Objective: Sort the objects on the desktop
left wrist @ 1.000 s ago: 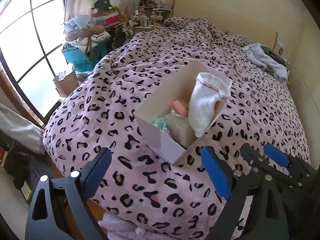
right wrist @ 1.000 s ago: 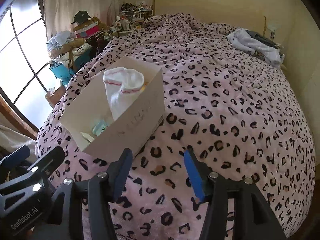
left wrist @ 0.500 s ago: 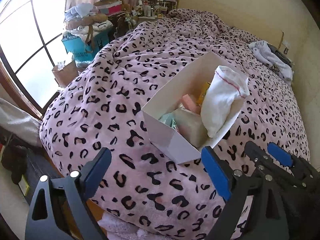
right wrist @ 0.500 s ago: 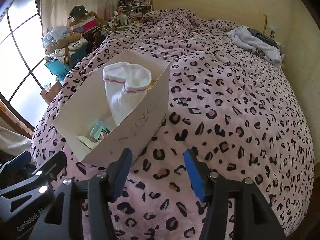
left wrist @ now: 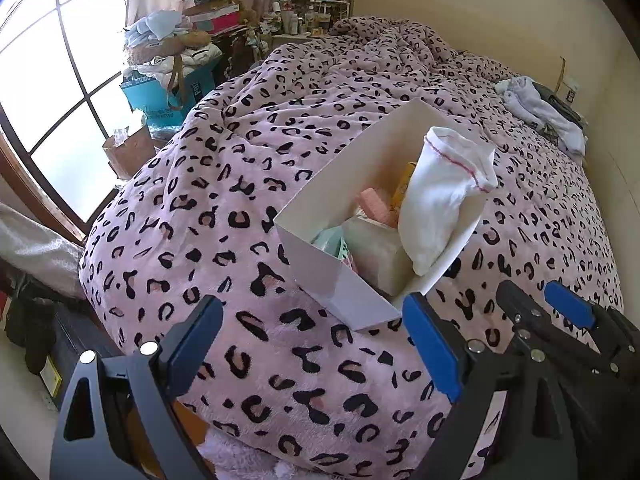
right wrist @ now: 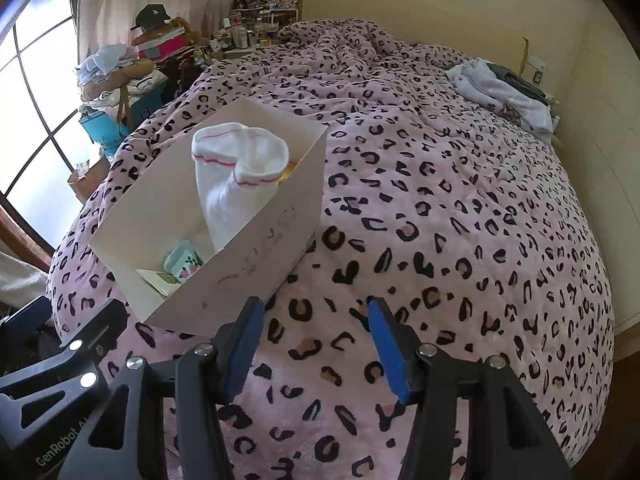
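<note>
A white cardboard box [left wrist: 332, 280] sits on the pink leopard-print bedspread [left wrist: 248, 208]. A white sock with a red stripe [left wrist: 440, 200] hangs over its right wall; a pink item [left wrist: 374, 206], a yellow item [left wrist: 404, 186] and a mint packet [left wrist: 332, 240] lie inside. The box also shows in the right wrist view [right wrist: 256, 248], with the sock [right wrist: 236, 184] and a mint floral packet [right wrist: 184, 260]. My left gripper [left wrist: 312, 344] is open and empty, just in front of the box. My right gripper [right wrist: 316, 340] is open and empty, by the box's near right corner.
A pile of white and grey clothes [right wrist: 504, 92] lies at the far right of the bed. Clutter with a teal bag [left wrist: 168, 96], a brown paper bag [left wrist: 128, 152] and a crowded shelf [left wrist: 308, 16] stands by the window on the left. The bed edge drops off at the lower left.
Both grippers have risen and tilted down, so the box's inside shows more. The box sits lower and nearer in both views. Jaws unchanged.
</note>
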